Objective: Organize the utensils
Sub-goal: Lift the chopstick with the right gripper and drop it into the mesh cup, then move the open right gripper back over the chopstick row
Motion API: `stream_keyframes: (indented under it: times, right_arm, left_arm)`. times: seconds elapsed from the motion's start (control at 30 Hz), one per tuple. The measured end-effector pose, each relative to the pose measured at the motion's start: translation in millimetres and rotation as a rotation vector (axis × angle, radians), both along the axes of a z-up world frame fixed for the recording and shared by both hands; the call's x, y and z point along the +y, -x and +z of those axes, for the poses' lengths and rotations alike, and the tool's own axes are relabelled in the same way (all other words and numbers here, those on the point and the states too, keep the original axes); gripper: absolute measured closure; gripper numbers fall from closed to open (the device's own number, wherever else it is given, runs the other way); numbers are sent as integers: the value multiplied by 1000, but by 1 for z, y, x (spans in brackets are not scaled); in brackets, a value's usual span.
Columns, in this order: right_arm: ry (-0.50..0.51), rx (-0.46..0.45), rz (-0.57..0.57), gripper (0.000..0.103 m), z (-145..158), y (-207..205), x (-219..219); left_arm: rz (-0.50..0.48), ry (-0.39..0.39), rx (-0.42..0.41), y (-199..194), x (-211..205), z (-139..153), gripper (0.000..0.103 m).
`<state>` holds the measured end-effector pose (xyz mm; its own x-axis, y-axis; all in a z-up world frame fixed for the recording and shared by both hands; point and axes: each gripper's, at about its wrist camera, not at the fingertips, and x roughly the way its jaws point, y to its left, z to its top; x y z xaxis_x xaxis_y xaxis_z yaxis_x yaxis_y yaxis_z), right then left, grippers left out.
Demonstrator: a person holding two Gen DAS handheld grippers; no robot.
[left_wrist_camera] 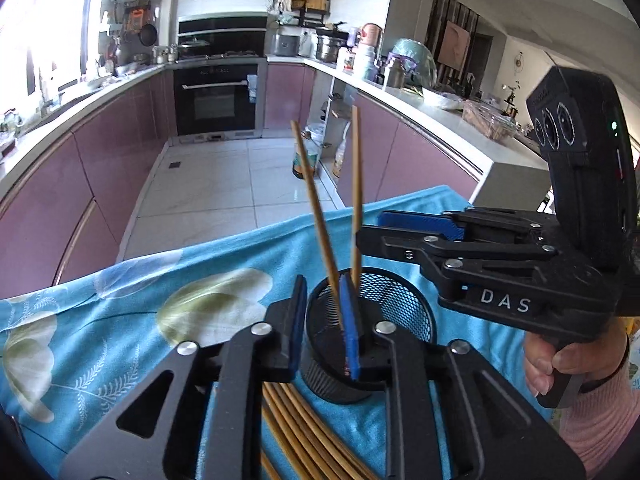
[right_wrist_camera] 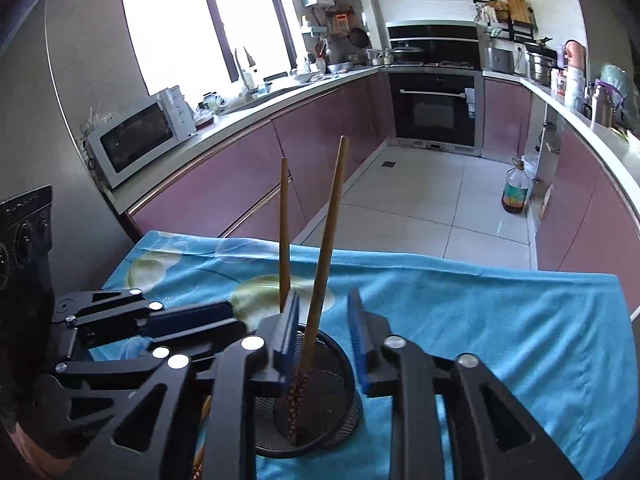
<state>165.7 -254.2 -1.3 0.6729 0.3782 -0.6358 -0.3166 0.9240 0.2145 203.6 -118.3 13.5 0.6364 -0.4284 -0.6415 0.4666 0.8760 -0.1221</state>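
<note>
A black mesh cup [left_wrist_camera: 394,308] stands on the blue cloth [left_wrist_camera: 120,320]. Two wooden chopsticks [left_wrist_camera: 316,208] stand in it, leaning apart. My left gripper [left_wrist_camera: 325,320] is open just above the cup's near rim, its fingers on either side of one chopstick, not clamping it. Several loose chopsticks [left_wrist_camera: 296,432] lie on the cloth under it. My right gripper [right_wrist_camera: 324,334] is open over the same cup [right_wrist_camera: 332,424], with a chopstick [right_wrist_camera: 324,256] rising between its fingers. The second chopstick [right_wrist_camera: 284,232] stands left of it. The right gripper also shows in the left wrist view [left_wrist_camera: 400,232].
The cloth-covered table [right_wrist_camera: 480,320] ends at a far edge above a tiled kitchen floor [right_wrist_camera: 420,208]. Purple cabinets run along both sides, with an oven [right_wrist_camera: 434,108] at the far end. A microwave [right_wrist_camera: 132,140] sits on the left counter. An oil bottle [right_wrist_camera: 516,192] stands on the floor.
</note>
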Motion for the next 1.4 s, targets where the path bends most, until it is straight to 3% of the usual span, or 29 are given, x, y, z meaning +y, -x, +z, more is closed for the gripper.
stream_keyframes:
  times: [0.2,0.37,0.5,0.63,0.83,1.03,1.4]
  right_arm:
    - [-21,-60,8,59,5,23,-5]
    - [-44,-139,59,55,16,61,-2]
    - [-5,-153,155,53,8,93,18]
    - [61,-82,204,53,-18,106,39]
    - [94,70,184,67,-69,102,52]
    - [86,152,154,76,-94,102,56]
    - [121,152,142,80,-96,101,71]
  left_arm:
    - [95,-10,-106,28,23,8,65]
    - [170,-31,-172,58,55,10,54]
    - [205,-84,-127,70,76,-10,53]
    - [215,-130,-51,86,92,-44,53]
    - [198,-152,45,100,109,-89,53]
    - [192,-148,93,102,100,-105,57]
    - [153,-157,129,99,87,-115,67]
